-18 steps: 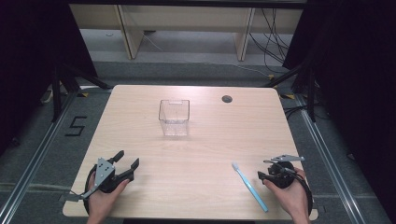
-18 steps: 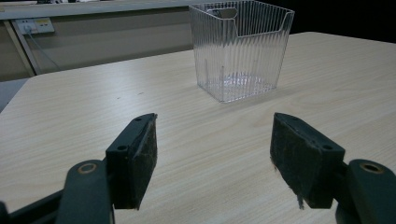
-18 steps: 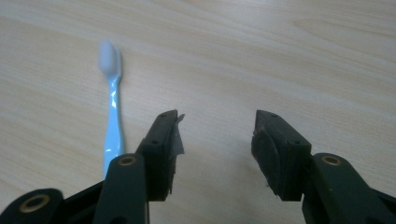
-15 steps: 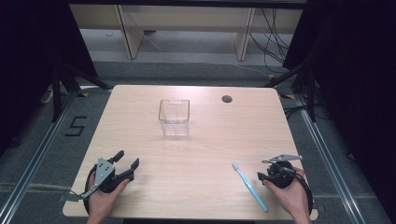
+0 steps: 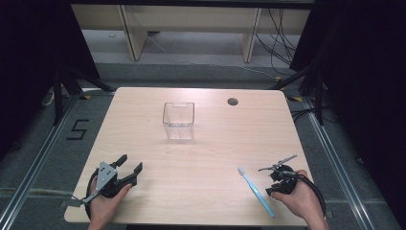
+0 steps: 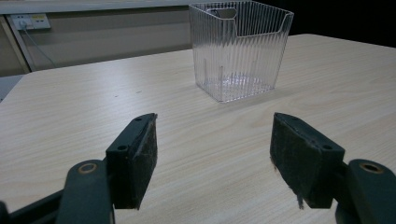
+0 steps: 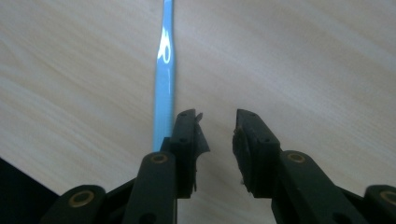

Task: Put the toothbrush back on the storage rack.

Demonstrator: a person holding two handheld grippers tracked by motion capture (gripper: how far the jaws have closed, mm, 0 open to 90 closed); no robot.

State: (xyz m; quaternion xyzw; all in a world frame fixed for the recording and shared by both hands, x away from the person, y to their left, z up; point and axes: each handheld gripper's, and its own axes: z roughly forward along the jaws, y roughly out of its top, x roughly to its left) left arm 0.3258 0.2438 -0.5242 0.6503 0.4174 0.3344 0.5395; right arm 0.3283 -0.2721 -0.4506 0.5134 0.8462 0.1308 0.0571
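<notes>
A clear tub point(image 5: 178, 120) stands mid-table point(image 5: 210, 143), well ahead of the left gripper point(image 5: 128, 168), whose jaws gape wide and empty. The right gripper point(image 7: 218, 126), jaws narrowly parted and empty, sits just beside a blue toothbrush point(image 5: 256, 191), perhaps touching it.

wooden table point(image 5: 201, 158), clear ribbed bin point(image 5: 178, 120), blue toothbrush point(image 5: 256, 190)

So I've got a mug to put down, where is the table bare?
The table is mostly bare: the wide middle strip between the clear bin and the two grippers, and both sides of the bin. Tightest is the near right corner, with the blue toothbrush beside the right gripper. The left gripper occupies the near left.
</notes>
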